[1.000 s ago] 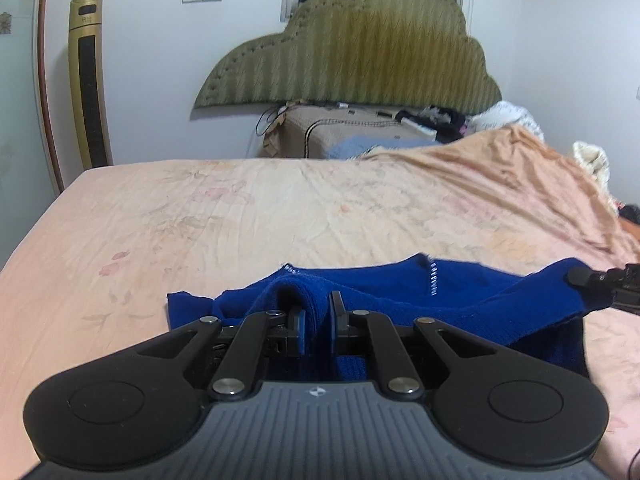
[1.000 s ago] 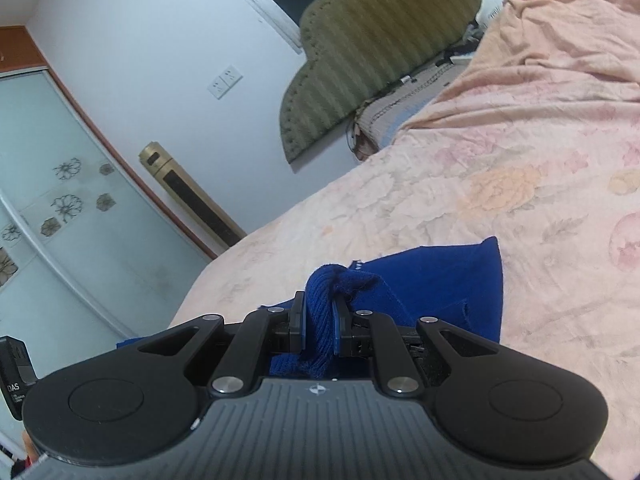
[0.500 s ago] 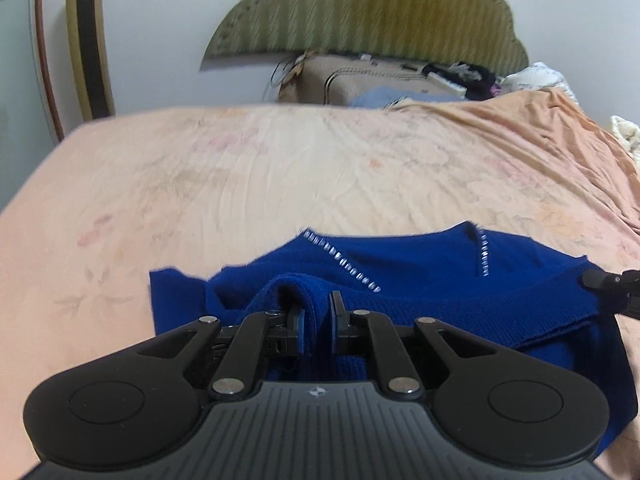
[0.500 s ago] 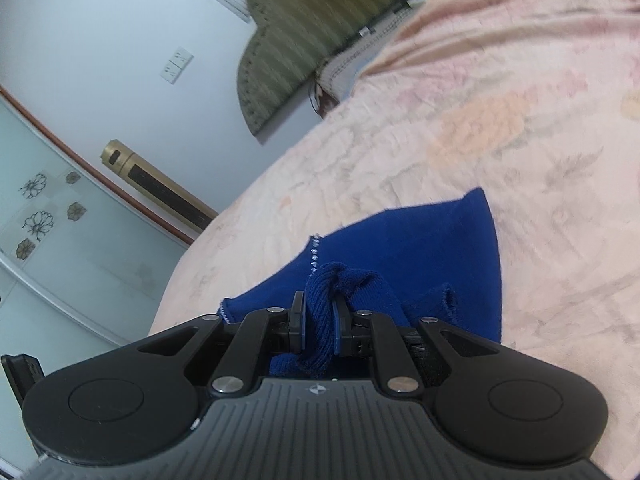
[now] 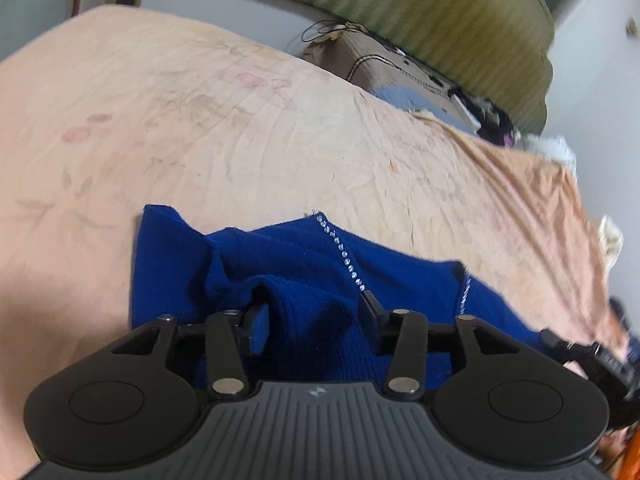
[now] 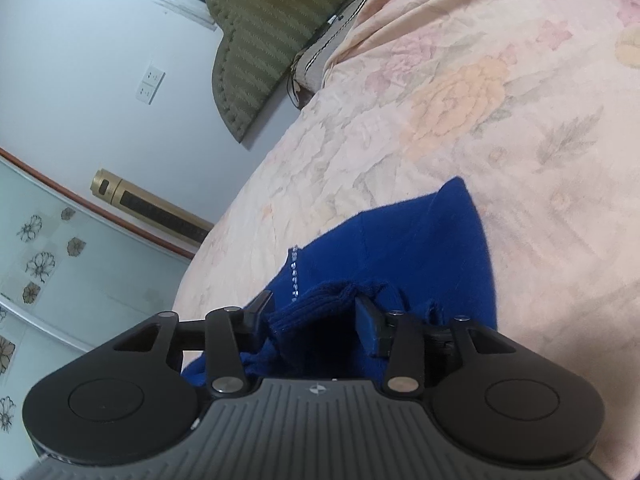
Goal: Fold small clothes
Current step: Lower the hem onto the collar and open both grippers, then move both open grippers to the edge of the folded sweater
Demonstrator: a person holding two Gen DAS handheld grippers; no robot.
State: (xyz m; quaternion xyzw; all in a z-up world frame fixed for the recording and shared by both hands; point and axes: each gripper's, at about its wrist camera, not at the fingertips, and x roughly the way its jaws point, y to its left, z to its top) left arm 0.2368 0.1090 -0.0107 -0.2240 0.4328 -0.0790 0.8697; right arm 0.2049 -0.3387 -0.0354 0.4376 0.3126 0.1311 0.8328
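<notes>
A blue knit garment (image 5: 304, 272) lay on the bed (image 5: 200, 128), bunched and partly folded over itself on the floral peach sheet, toward the near edge where both tongs worked.

In the left wrist view, the left tongs (image 5: 314, 318) stood apart and were opening, with a raised fold of the garment between the jaws; the pads no longer pressed on it, and a gap showed beside the right jaw. A diagonal line of small clear stones (image 5: 340, 250) ran across the knit just beyond the fingertips, and a second line showed along an edge further right. This view alone showed the tip of the right tongs (image 5: 576, 350) at the right margin, beside the garment's far end, blurred. It also showed a brown suitcase (image 5: 384, 68) past the bed's far edge, below an olive headboard (image 5: 420, 8).

In the right wrist view, the right tongs (image 6: 316, 316) were likewise apart and opening. A ribbed cuff or hem of the garment (image 6: 400, 248) sat loosely between the jaws, clear of the left pad. Only here could a pointed corner of the garment be seen lying flat on the sheet, along with a gold tower fan (image 6: 152, 204), a wall socket (image 6: 150, 82) and a flower-printed glass door (image 6: 44, 264).
</notes>
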